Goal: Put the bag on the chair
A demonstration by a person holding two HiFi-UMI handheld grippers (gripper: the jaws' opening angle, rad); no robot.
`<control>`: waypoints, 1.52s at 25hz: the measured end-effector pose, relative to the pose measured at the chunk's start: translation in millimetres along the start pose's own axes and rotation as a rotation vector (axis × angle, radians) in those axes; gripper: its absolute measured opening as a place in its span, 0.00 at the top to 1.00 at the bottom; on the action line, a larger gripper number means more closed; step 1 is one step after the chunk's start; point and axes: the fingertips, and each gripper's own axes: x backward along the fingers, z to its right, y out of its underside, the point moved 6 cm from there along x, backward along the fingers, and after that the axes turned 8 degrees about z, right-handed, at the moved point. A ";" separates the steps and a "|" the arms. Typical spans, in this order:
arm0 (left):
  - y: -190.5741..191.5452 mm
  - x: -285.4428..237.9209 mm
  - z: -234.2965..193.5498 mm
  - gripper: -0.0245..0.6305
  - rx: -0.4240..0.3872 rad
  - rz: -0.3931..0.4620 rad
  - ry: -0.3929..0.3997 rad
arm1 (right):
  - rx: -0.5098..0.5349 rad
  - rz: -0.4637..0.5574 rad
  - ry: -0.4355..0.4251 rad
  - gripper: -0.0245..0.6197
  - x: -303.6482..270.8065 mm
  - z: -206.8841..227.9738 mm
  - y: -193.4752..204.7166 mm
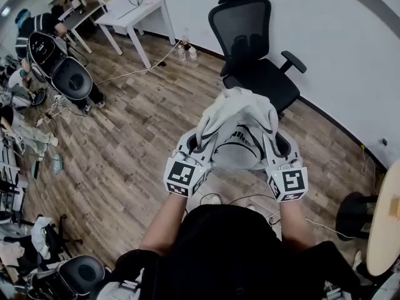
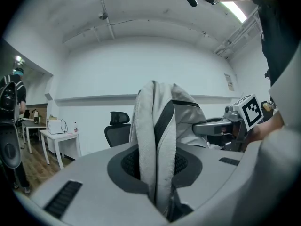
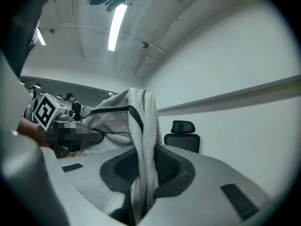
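While the person stands facing the black office chair [image 1: 256, 67], the grey-white bag [image 1: 240, 130] hangs in the air between the two claws, held up in front of the seat and above the wooden floor [image 1: 137, 130]. The left claw [image 2: 157, 173] is pinched tight on a fold of the bag's fabric, which rises straight up out of its jaws. The right claw [image 3: 141, 173] nips another strip the same way on the opposite side, with the bag's body bulging between them.
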 end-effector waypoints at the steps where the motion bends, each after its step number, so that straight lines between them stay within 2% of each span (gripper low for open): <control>1: 0.4 2.1 -5.3 0.84 0.003 0.000 0.008 | -0.001 -0.004 0.010 0.84 -2.8 -4.7 -0.3; 9: 2.2 11.8 -32.5 0.84 0.012 0.005 0.048 | 0.010 -0.034 0.059 0.84 -16.5 -31.3 -1.7; 18: 4.3 4.3 -48.8 0.85 0.031 0.025 0.059 | 0.042 -0.042 0.032 0.84 -35.9 -28.7 -3.9; 27: 9.3 -49.3 -63.7 0.84 0.034 -0.008 0.042 | 0.039 -0.042 -0.009 0.84 -82.6 16.4 9.5; 31: 14.6 -85.1 -68.8 0.85 0.024 -0.047 0.035 | 0.021 -0.026 -0.033 0.84 -108.1 47.0 21.8; 38: 15.1 -155.0 -82.9 0.85 -0.003 -0.051 -0.001 | 0.004 -0.015 -0.064 0.84 -155.7 105.4 37.5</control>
